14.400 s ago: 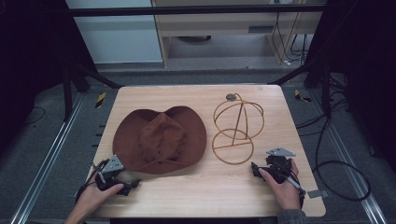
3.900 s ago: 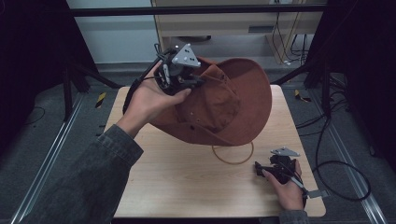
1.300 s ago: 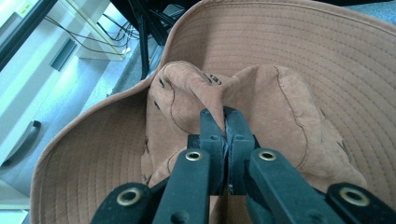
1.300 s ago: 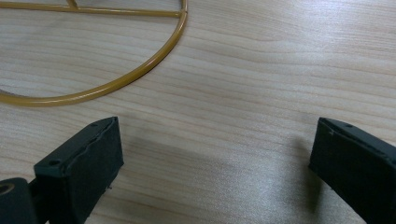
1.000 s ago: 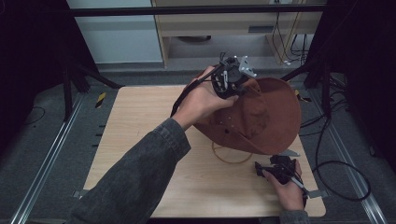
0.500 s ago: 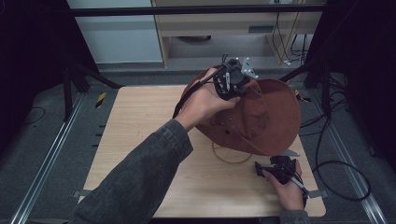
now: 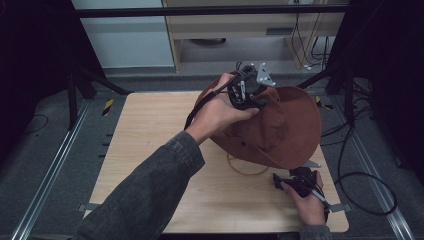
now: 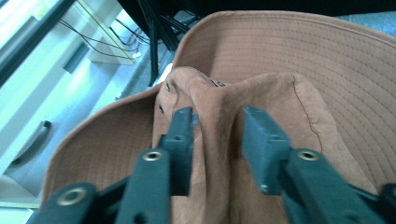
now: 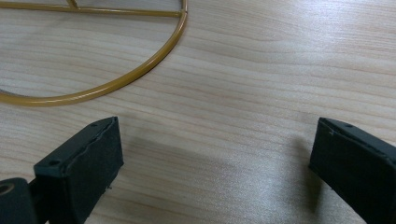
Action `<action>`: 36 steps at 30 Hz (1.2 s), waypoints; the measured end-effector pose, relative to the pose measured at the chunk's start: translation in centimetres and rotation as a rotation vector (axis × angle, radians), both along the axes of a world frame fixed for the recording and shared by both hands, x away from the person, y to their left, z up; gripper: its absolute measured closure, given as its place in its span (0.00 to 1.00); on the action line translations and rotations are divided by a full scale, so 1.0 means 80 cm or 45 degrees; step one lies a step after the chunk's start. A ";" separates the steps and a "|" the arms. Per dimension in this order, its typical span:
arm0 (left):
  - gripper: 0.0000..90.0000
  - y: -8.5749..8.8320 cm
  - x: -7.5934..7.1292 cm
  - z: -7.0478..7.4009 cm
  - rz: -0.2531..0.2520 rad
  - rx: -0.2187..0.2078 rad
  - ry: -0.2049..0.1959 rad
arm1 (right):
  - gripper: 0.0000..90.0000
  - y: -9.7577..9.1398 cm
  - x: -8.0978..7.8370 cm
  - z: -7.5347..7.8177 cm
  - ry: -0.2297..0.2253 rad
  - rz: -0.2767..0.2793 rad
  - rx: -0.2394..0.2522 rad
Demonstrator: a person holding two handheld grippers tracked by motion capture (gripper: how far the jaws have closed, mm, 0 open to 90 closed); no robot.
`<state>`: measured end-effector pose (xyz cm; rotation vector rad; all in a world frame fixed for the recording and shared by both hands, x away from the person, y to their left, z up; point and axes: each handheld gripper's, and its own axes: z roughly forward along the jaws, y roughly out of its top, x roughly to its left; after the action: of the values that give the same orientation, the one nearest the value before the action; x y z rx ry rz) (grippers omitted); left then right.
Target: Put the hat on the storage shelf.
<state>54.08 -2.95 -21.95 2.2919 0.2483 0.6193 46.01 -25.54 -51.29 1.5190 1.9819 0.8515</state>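
Observation:
A brown wide-brimmed hat point(image 7: 285, 127) sits tilted over a gold wire stand point(image 7: 246, 170) at the table's right, and the stand's base ring point(image 9: 116, 81) shows below the brim. My left gripper point(image 7: 250, 92) is at the hat's crown point(image 8: 219, 154). Its jaws have just been opening, and a pinched fold of the crown still stands between them with a gap on the right side. My left gripper point(image 8: 219, 126) is open. My right gripper point(image 7: 289, 181) rests on the table in front of the stand, and its jaws point(image 9: 215, 154) are wide open with bare wood between them.
The wooden table point(image 7: 150, 145) has free room on its left half. Cables point(image 7: 360, 175) trail off the right edge. A cabinet point(image 7: 250, 30) and dark frame posts point(image 7: 75, 85) stand beyond the far edge.
The left hand has carried the hat from the table's left side up and over onto the wire stand. Over the last second hand and hat stay put. The right gripper has not moved.

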 end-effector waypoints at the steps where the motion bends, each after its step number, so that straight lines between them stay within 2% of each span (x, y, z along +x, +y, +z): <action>1: 0.60 0.002 -0.001 0.002 0.010 -0.012 -0.004 | 0.03 0.000 0.000 0.000 0.000 0.000 0.000; 4: 0.49 0.006 -0.002 0.005 0.016 -0.035 -0.006 | 0.03 0.000 0.000 0.000 0.000 0.000 -0.001; 12: 0.25 0.017 -0.010 0.007 0.028 -0.067 0.041 | 0.03 0.000 0.000 0.000 0.000 0.000 0.000; 14: 0.20 0.020 -0.012 0.007 0.022 -0.089 0.073 | 0.03 0.000 0.000 0.000 0.000 0.000 0.000; 19: 0.14 0.022 -0.019 0.007 0.017 -0.077 0.080 | 0.03 0.000 0.000 0.000 0.000 0.000 0.000; 25: 0.10 0.025 -0.028 0.008 0.008 -0.074 0.056 | 0.03 0.000 0.000 0.000 0.000 -0.001 0.001; 33: 0.07 0.050 -0.031 0.016 0.030 -0.148 0.048 | 0.03 0.000 0.000 0.000 -0.001 0.001 -0.001; 36: 0.07 0.072 -0.034 0.017 0.059 -0.176 0.022 | 0.03 0.002 -0.001 0.000 0.013 -0.016 0.020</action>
<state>51.40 2.80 -20.60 2.1643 0.3428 0.5873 45.92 -25.38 -51.29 1.5455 1.9752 0.8580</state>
